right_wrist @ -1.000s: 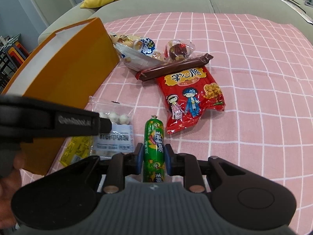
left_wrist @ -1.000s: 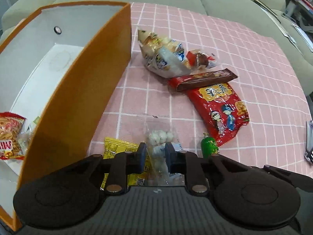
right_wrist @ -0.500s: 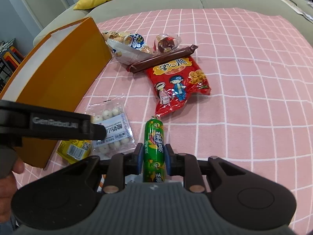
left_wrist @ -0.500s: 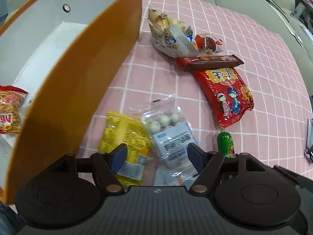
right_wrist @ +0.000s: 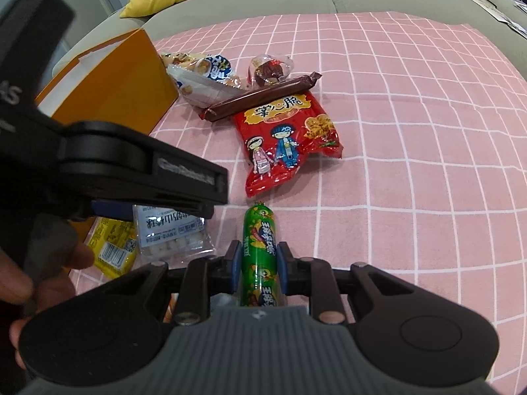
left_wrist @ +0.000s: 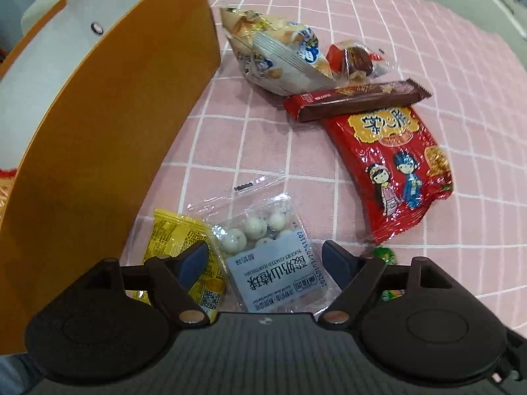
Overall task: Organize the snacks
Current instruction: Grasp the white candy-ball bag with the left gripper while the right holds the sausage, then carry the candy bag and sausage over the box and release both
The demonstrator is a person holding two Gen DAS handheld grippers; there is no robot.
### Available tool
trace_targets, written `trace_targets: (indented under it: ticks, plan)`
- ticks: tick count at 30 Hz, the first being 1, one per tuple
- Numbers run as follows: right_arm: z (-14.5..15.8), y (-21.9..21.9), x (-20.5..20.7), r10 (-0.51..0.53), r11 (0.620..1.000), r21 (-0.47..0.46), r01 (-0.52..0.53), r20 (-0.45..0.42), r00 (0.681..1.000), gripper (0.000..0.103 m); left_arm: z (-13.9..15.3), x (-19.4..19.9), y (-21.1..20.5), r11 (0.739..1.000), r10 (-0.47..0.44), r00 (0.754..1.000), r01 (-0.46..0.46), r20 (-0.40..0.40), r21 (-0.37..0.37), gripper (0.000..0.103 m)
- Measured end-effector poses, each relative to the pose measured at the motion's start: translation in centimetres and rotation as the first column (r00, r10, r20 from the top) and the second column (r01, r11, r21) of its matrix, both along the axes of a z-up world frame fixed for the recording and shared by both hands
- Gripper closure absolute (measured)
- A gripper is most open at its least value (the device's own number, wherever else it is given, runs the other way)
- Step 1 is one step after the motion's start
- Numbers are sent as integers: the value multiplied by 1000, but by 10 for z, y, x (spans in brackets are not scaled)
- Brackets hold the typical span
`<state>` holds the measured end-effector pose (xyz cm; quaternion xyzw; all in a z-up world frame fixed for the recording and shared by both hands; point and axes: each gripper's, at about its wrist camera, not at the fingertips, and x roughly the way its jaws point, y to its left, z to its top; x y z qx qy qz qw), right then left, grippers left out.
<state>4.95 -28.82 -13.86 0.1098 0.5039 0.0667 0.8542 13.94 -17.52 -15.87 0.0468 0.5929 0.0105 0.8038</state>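
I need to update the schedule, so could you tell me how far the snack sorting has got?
Early stage. Done: one red snack bag is in the orange box. In hand: right gripper clamps the green sausage; left gripper, jaws opening, straddles the yogurt-ball packet. Left: six other snacks on the cloth.

Clear bag of white balls [left_wrist: 263, 256]: pale label reads "YOGURT-COATED HAWTHORN", large Chinese characters "酸奶山楂球", and a printed number, roughly "2025/03/20 251102", along the edge. Red snack bag [left_wrist: 392, 168]: yellow panel with "掌心脆". Green sausage [right_wrist: 258, 256]: yellow Chinese lettering, not legible for certain. Left gripper [right_wrist: 184, 171] arm: embossed "GenRobot.AI", blurred. Brown bar wrapper [left_wrist: 355, 98]: small print, unreadable.
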Motion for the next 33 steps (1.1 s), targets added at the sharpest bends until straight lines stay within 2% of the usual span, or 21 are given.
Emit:
trace_targets:
  ticks: [3,8,10,11,17,24,33]
  plan:
    - [0,-1,-1,0,1000,1,0,2,1000,84,-5,-1,-10,998,-30,1000,30,8,60,6]
    - [1,-2,-3,-5,1000,12,5,3,1000,84,-6,0,-6,1000,-13,1000,12,8,25,7]
    - [0,-3,-3,-10,1000,19,10,0,1000,84,-5,0,-4,1000,-21,1000,21,10,-4,15]
    - [0,-3,-3,-12,1000,22,12,-2,1000,84,-5,0,-1,999,-19,1000,19,12,-29,24]
    - [-1,-3,-3,-18,1000,19,18,-3,1000,84,-4,-2,10,996,-35,999,37,26,-85,39]
    - [3,-3,-4,-11,1000,26,11,2,1000,84,7,-8,26,989,-61,998,65,34,-136,43]
    - [15,1,-11,-8,1000,30,7,26,1000,84,39,-22,34,976,-86,991,104,104,-192,43]
